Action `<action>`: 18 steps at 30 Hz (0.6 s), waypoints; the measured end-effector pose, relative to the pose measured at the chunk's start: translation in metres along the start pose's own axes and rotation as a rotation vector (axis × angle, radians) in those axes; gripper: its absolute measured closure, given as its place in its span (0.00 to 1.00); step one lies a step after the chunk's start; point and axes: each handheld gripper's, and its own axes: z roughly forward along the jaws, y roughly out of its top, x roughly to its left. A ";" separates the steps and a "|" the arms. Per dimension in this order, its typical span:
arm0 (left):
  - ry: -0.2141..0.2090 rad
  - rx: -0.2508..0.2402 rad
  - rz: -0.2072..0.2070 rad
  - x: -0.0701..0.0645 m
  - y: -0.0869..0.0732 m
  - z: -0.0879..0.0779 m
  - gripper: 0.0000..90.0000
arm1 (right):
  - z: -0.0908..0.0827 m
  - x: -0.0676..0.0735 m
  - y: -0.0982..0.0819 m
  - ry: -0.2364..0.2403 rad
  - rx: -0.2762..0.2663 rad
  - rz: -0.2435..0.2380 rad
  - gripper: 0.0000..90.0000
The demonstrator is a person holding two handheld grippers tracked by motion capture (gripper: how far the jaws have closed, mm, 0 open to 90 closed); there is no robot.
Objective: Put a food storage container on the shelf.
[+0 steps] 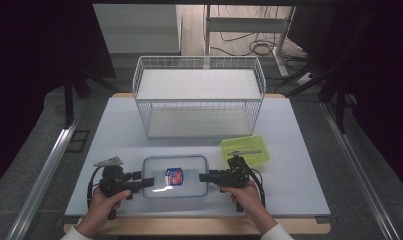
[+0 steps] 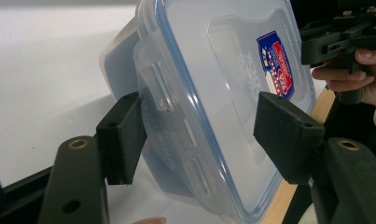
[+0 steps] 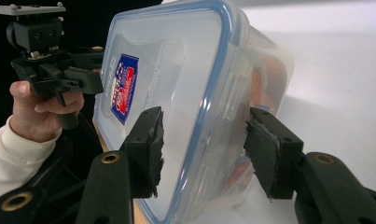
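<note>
White bench top [image 1: 114, 130] fills your workspace, with a wire basket [image 1: 199, 95] standing at its far side and a small yellow-green tray [image 1: 245, 150] to the right of centre. Nearer you, at the front edge, lies the clear lidded container [image 1: 175, 176] (blue seal around its lid, a blue and red sticker on top). It sits flat, lid up, with its long axis running left to right across the bench, so each short end faces one of your hands.

Your left gripper [image 1: 148, 183] comes in level from the left, its jaws straddling the container's left short end; in the left gripper view one pad lies against the side wall while the other stands off the lid, so it is not clamped.

Your right gripper [image 1: 205, 177] meets the opposite short end. In the right gripper view its jaws bracket the lid and the wall, with small gaps showing at both pads, so it has no grip yet.
</note>
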 end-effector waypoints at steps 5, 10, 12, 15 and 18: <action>0.002 -0.012 0.005 -0.002 -0.002 -0.002 0.42 | -0.001 0.003 -0.001 -0.010 0.003 -0.019 0.54; 0.014 -0.027 0.005 -0.005 -0.003 -0.005 0.44 | -0.002 0.006 -0.003 -0.015 -0.011 -0.032 0.55; 0.014 -0.035 0.008 -0.006 -0.003 -0.006 0.46 | -0.003 0.007 -0.003 -0.019 -0.013 -0.035 0.56; 0.046 -0.046 0.042 -0.012 -0.003 -0.006 0.46 | -0.005 0.009 -0.003 -0.028 -0.024 -0.044 0.57; 0.073 -0.051 0.073 -0.017 -0.002 -0.006 0.46 | -0.006 0.010 -0.004 -0.037 -0.037 -0.048 0.57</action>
